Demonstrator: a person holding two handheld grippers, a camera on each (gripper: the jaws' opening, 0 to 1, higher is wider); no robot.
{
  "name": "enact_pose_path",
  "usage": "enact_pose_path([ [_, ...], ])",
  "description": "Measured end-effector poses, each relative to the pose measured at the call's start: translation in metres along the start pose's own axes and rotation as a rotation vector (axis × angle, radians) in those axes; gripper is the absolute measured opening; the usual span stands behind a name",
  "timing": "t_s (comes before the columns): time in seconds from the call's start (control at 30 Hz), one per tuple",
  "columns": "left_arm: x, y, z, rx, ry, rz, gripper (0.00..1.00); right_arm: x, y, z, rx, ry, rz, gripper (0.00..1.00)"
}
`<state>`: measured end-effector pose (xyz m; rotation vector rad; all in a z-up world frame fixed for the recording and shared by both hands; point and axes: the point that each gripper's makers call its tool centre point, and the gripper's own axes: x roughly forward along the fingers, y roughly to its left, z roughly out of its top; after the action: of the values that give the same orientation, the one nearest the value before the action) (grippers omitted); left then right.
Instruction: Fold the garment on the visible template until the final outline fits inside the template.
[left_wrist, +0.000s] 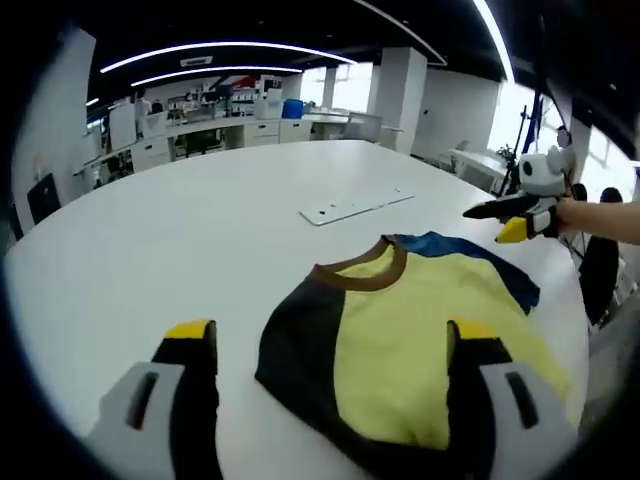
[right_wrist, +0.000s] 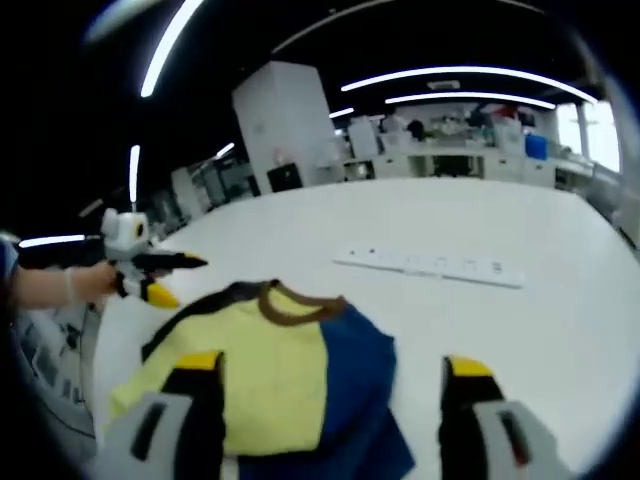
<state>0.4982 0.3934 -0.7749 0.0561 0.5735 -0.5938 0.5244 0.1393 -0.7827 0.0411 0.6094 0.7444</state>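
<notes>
A yellow shirt with a brown collar, a black panel and a blue panel lies partly folded on a white surface, just in front of a white strip set into it. Both the left tongs and the right tongs hover above the shirt with jaws apart, holding nothing. To fold well, each should probably pinch only the shirt's top layer at an outer edge and draw it inward evenly, avoiding bunching.

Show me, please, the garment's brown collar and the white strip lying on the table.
brown collar (left_wrist: 362, 276): left gripper view, front of the neckline band.
white strip (right_wrist: 432, 266): right gripper view, middle of its top face.
</notes>
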Motion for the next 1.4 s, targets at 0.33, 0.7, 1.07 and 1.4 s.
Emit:
enact_pose_path([
  [0.33, -0.037, -0.036, 0.006, 0.053, -0.02, -0.081, 0.99, -0.04, 0.019, -0.006, -0.011, 0.003, -0.022, 0.97],
  [0.7, -0.074, -0.064, 0.002, 0.086, -0.051, -0.121, 0.99, -0.092, 0.03, -0.025, 0.008, 0.003, -0.082, 0.93],
  [1.07, -0.106, -0.08, -0.017, 0.096, -0.051, -0.154, 0.99, -0.127, 0.032, -0.048, 0.052, 0.004, -0.14, 0.9],
  [1.4, -0.125, -0.086, -0.03, 0.072, -0.046, -0.15, 0.97, -0.121, 0.027, -0.077, 0.102, 0.036, -0.164, 0.78],
])
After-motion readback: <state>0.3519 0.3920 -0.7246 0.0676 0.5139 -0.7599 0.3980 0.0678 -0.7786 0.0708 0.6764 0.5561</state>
